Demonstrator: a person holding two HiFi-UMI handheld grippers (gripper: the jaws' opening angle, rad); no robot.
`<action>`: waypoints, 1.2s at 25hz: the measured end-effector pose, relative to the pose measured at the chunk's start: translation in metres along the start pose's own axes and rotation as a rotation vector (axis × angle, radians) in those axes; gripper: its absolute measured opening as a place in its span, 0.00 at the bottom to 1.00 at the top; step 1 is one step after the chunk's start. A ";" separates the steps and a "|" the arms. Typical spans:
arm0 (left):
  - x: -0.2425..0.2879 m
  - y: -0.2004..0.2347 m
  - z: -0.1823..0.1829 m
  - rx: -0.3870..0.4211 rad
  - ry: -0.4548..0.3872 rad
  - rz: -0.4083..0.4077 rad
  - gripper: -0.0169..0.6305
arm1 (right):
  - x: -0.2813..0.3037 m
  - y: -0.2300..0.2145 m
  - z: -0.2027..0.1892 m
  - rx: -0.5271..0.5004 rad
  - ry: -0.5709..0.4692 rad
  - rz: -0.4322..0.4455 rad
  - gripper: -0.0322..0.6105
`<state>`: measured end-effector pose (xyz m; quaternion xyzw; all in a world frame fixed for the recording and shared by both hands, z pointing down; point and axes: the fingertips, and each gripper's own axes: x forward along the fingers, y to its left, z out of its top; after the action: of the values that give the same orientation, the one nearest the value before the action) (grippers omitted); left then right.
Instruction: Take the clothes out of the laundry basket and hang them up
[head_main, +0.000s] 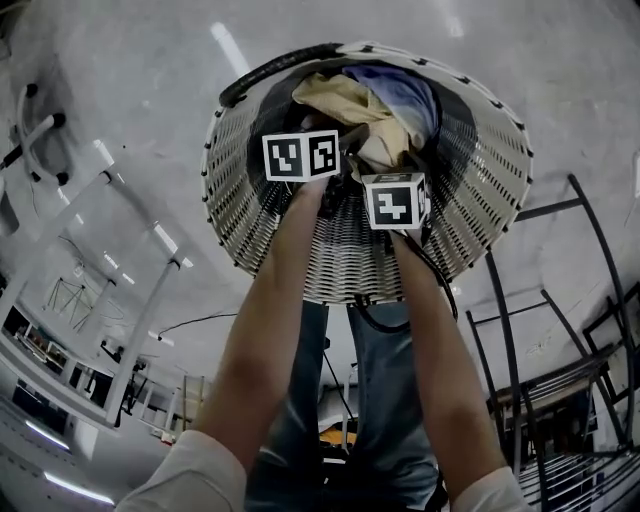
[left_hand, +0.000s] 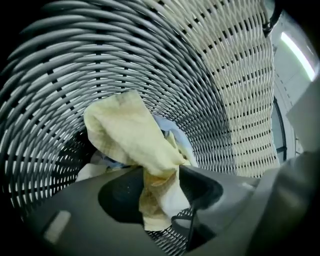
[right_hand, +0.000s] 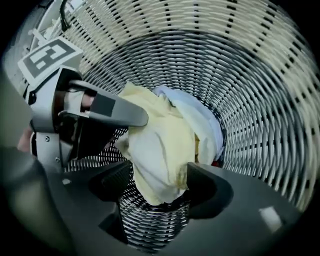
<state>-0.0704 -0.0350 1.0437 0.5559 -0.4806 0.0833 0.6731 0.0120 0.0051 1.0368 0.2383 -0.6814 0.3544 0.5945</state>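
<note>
A glossy pale floor (head_main: 120, 90) lies under the woven basket (head_main: 250, 200), and both grippers reach into it. The left gripper (left_hand: 160, 197) has its jaws nearly together, pinching a narrow twist of yellow cloth (left_hand: 125, 135). From there the cloth runs lengthwise away from the jaws, deeper into the basket. The right gripper (right_hand: 160, 185) has its jaws wider apart, clamped on a thick fold of the same cloth. A blue garment (head_main: 405, 95) lies just beside it. A dark rack (head_main: 560, 300) stands on the right.
</note>
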 end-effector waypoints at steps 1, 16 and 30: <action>0.002 -0.001 0.001 0.000 -0.002 -0.004 0.36 | 0.002 -0.002 0.001 -0.005 -0.003 -0.017 0.65; 0.011 -0.008 0.006 0.072 0.026 -0.047 0.04 | 0.016 -0.007 0.003 -0.024 0.022 -0.042 0.11; -0.009 -0.029 0.009 0.117 0.056 -0.062 0.04 | -0.013 -0.009 0.003 0.046 0.006 -0.024 0.11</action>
<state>-0.0616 -0.0494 1.0165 0.6061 -0.4385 0.1059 0.6551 0.0191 -0.0036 1.0253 0.2592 -0.6681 0.3635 0.5952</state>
